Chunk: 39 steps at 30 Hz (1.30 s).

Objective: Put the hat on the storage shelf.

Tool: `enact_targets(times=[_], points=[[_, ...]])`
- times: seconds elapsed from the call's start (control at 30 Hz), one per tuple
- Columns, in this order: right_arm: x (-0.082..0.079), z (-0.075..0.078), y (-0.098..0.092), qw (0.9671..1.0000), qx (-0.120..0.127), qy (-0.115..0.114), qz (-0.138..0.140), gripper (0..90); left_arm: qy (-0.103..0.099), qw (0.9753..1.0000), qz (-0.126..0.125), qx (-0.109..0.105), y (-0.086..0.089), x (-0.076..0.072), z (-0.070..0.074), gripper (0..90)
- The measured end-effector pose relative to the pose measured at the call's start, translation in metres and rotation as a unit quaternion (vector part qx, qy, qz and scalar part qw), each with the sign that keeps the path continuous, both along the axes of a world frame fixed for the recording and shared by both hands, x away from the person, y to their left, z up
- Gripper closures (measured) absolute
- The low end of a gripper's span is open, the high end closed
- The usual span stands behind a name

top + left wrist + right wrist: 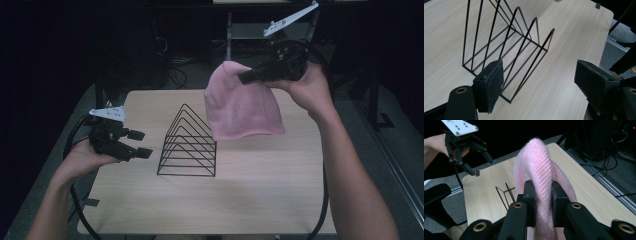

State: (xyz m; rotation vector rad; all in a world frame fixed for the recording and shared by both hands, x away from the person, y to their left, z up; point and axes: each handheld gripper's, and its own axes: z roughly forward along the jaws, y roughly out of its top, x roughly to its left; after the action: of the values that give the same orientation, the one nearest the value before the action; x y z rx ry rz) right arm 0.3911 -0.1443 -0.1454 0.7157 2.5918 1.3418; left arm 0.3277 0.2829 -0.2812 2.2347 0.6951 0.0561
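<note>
Meanwhile wire rack point(188, 145) holds nothing; right hand-held gripper point(243, 77) pinches pink beanie point(242, 105).

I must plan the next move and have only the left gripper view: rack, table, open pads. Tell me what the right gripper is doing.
Observer: The right gripper is shut on a pink knit hat.
Operator: Say where the hat hangs.
Observer: Lifted off the table, just right of the wire rack, its hem near the tabletop.
Operator: Report how it's gripped.
Observer: A fold of knit is pinched between both pads, near the hat's top.
</note>
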Motion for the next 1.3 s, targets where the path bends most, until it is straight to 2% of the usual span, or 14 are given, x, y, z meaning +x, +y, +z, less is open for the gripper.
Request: enact_targets(times=[0.23,0.4,0.57,1.0,1.17,1.3], points=[[-0.003,0.012,0.012,0.9999,0.000,-0.008,0.009,77.5,-0.003,0.9999,-0.009,0.009,-0.008,0.003,0.008,23.5],[-0.005,0.020,0.021,0.9997,0.002,-0.013,0.018,77.5,-0.005,0.9999,-0.011,0.006,-0.013,0.004,0.015,23.5],[-0.006,0.029,0.038,0.9993,0.006,-0.018,0.032,77.5,-0.007,0.9997,-0.021,0.009,-0.016,0.006,0.022,24.1],[-0.003,0.035,0.077,0.9972,0.005,-0.026,0.070,77.4,-0.015,0.9996,-0.021,0.007,-0.017,0.011,0.033,26.0],[0.000,0.034,0.089,0.9963,0.002,-0.026,0.082,77.4,-0.012,0.9997,-0.021,-0.001,-0.017,0.012,0.033,26.2],[0.001,0.034,0.101,0.9953,0.002,-0.028,0.093,77.4,-0.011,0.9993,-0.033,-0.010,-0.016,0.013,0.032,26.8]])
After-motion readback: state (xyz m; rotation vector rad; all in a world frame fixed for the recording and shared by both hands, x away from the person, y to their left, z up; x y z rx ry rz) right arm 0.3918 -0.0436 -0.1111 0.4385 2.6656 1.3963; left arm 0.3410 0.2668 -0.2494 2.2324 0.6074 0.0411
